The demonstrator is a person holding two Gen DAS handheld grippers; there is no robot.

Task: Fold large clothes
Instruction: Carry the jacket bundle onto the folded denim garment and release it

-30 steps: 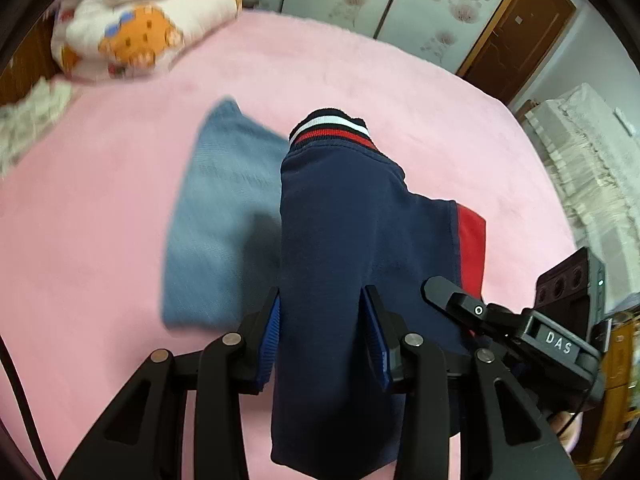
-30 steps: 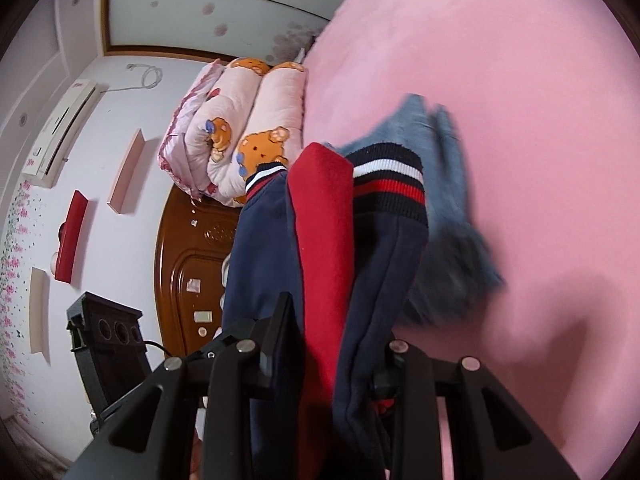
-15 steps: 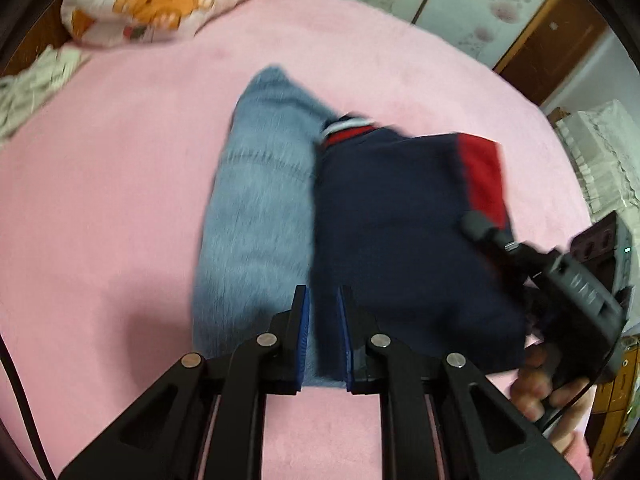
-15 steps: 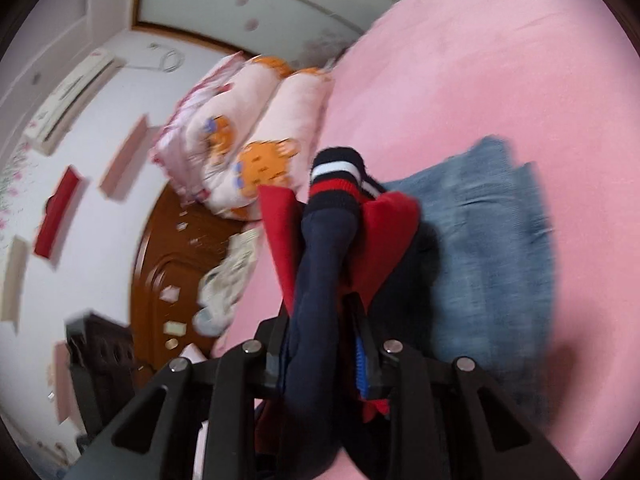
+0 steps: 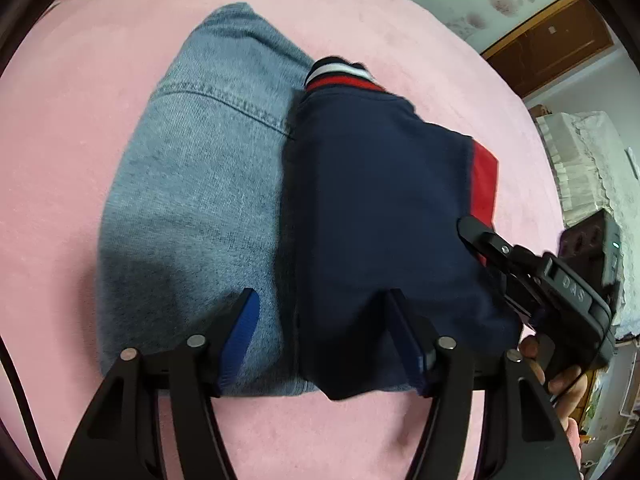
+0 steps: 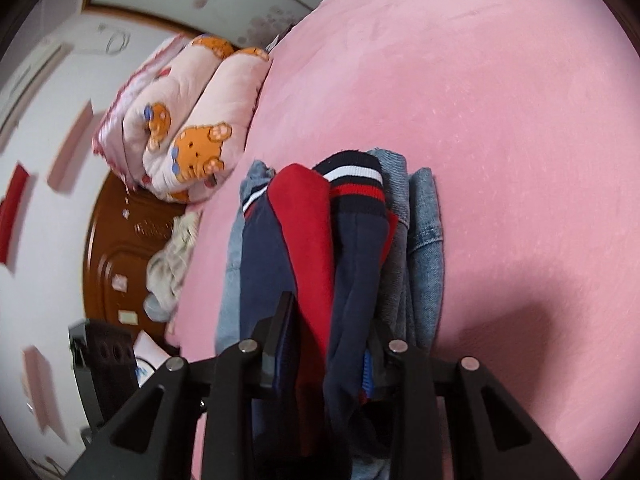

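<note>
On the pink bed (image 5: 80, 80), with the jeans (image 5: 192, 184) as landmark: the folded denim lies flat, and the navy jacket (image 5: 380, 208) lies on its right half, just touching and overlapping it, striped cuff at the far end, a red panel showing at its right edge. The jacket's long axis runs straight away from the left claw (image 5: 320, 340), parallel to the jeans.

The left claw stands wide apart, gripping nothing; its left finger is over the denim, its right over the jacket's near end, so the seam between the two garments lies between its fingers. Further right, the right claw (image 6: 328, 344) is clamped on a bunched edge of the jacket, navy and red layers squeezed between its fingers, with the jeans just beyond on its far side.

My judgement: the right claw is the one in command, and the next move depends on laying its held edge across toward the jeans. The jacket looks thick and soft, likely to slump. A quilt (image 6: 180, 120) sits well beyond the jeans.
</note>
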